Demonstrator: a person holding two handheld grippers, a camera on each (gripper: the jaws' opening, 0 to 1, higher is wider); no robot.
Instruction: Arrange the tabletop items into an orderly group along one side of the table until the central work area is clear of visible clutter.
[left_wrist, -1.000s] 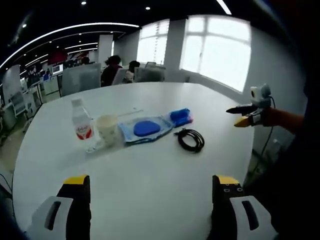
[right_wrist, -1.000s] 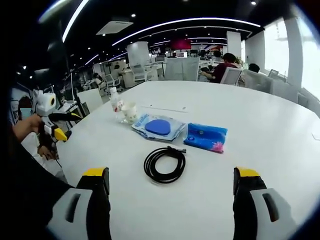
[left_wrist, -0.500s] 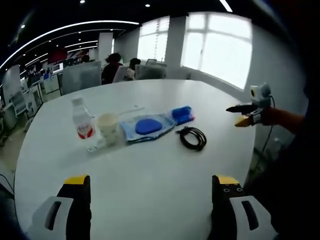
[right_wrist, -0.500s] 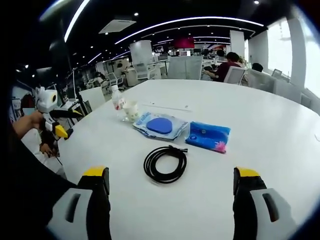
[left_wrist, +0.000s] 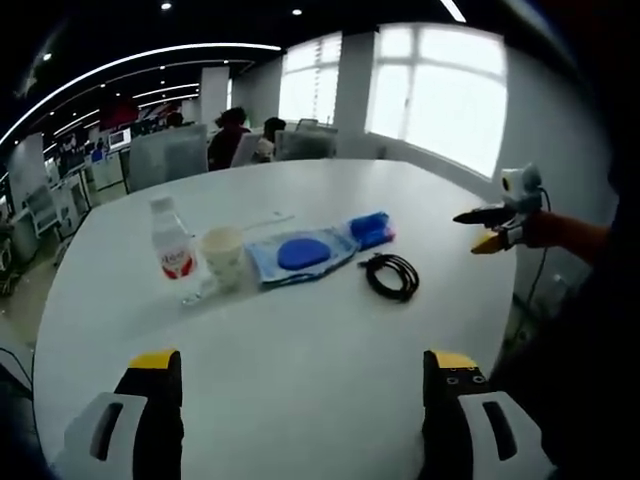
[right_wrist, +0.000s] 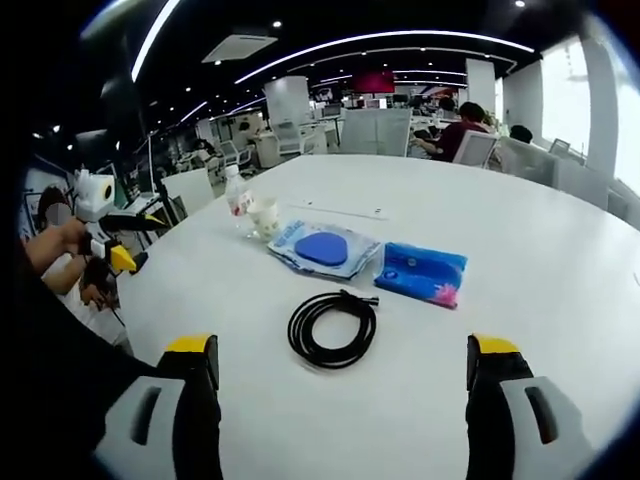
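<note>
Nothing's been touched yet as far as I can tell. Both grippers hang above the near part of the table (left_wrist: 300, 400), jaws spread wide, nothing in either. The left gripper (left_wrist: 300, 420) looks across the near edge; the right gripper (right_wrist: 340, 420) does the same from the other side of the person.

The clutter sits in a loose row across the middle of the tabletop: a water bottle (left_wrist: 174, 250) touching or just beside a paper cup (left_wrist: 224, 257), then a blue pad in a clear wrapper (left_wrist: 300, 255), a blue packet (right_wrist: 424, 273), and a coiled black cable (right_wrist: 333, 328) lying nearer the person than the rest.

Stuff I'd worry about:
- The bottle and cup are so close that going for one could knock the other over. The cup looks light and I can't tell if anything's in it.
- The cable will probably uncoil and drag if pinched by one loop, and a trailing end could snag the packet.
- The wrapper looks floppy and flat, hard to pinch off a smooth top. It might just slide.

Room-wise it's good. There's lots of bare white surface on every side, and the far edge is well away from the items.
</note>
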